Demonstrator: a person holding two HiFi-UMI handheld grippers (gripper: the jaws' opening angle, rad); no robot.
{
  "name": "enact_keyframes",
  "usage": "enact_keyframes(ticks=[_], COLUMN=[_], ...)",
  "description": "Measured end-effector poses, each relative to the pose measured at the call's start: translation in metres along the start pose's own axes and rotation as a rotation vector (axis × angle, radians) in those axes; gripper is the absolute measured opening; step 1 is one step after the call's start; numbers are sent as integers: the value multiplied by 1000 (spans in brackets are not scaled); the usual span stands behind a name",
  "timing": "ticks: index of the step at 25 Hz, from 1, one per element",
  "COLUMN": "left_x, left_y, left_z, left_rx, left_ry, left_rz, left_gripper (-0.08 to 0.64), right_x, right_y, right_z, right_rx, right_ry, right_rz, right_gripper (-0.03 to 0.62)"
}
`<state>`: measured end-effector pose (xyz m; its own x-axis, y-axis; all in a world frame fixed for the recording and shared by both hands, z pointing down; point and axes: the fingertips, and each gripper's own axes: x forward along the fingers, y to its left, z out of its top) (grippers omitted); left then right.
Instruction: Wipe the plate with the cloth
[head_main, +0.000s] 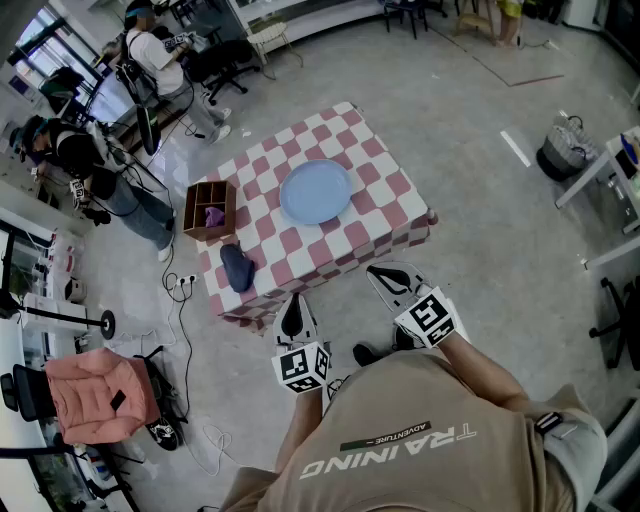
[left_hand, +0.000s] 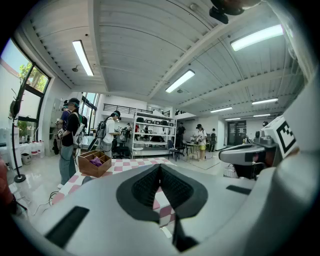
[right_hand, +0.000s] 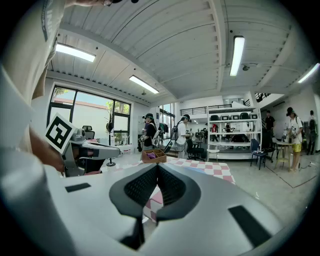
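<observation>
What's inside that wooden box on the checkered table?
A purple thing sits in one section of the box. The other sections look bare, but the walls shade their corners, so something tiny could be hidden there.

The person held the two tools out in front of the torso, side by side and apart, each pointing forward and tipped slightly below level. The left gripper (head_main: 292, 312) had its jaws pressed together with nothing between them. The right gripper (head_main: 388, 277), reaching a little further ahead, was likewise closed and empty.
</observation>
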<state>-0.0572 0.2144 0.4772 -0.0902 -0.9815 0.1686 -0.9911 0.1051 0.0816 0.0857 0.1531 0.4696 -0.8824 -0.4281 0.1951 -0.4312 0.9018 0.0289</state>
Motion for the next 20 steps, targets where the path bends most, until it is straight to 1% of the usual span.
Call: enact_keyframes(ticks=[5, 9, 13, 16, 20], left_x=[10, 14, 17, 18, 14], left_y=[-2, 0, 7, 7, 11], left_z=[-5, -4, -2, 2, 2], left_rx=[8, 21, 16, 16, 17], left_ry=[9, 9, 4, 2, 10], left_rz=[-15, -7, 19, 24, 28], left_gripper=[15, 15, 15, 15, 15], right_x=[6, 10, 17, 22, 30], right_y=[-2, -6, -4, 4, 14], right_z=[-3, -1, -3, 1, 0], right_rx=[-9, -9, -33, -62, -56], right_ry=[0, -4, 7, 3, 10], right_rz=[3, 15, 52, 90, 120], right_gripper=[17, 17, 17, 17, 17])
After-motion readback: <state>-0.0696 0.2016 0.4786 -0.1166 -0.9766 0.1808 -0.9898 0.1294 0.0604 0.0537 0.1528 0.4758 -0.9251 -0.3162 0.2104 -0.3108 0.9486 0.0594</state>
